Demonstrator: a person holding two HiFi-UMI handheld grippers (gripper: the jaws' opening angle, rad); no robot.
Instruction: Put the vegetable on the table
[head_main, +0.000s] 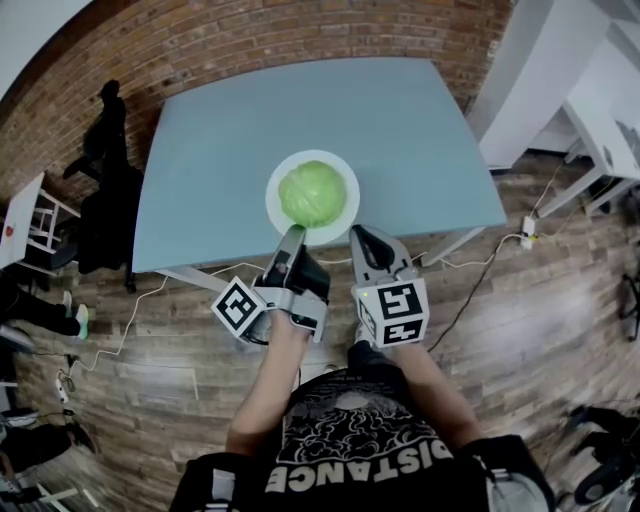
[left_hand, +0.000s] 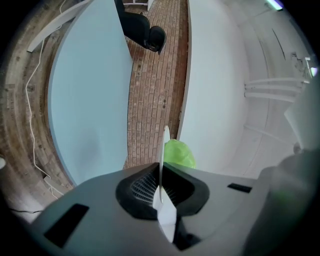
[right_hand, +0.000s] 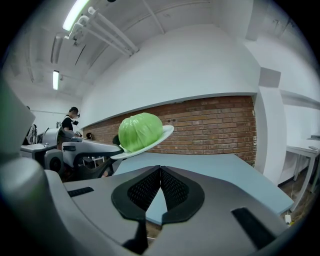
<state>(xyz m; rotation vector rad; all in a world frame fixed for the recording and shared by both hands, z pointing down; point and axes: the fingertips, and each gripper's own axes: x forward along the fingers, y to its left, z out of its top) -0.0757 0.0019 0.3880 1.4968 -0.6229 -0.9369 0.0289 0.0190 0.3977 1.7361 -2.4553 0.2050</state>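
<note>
Your left tongs (left_hand: 160, 192) clamp the plate (head_main: 285, 170) at its 6 o'clock rim, holding it tilted above the desk (head_main: 400, 130) with the cabbage (head_main: 312, 193) on it. Your right tongs (right_hand: 160, 172), at the plate's 5 o'clock, are clenched on nothing. Setting the cabbage down remains.

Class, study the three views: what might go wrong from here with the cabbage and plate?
1. The left gripper clamps the plate only by its near rim, so the plate could pivot or slip.
2. The plate looks tilted above the table, so the round cabbage may roll off.
3. The right gripper is shut and empty, lending no support.
</note>
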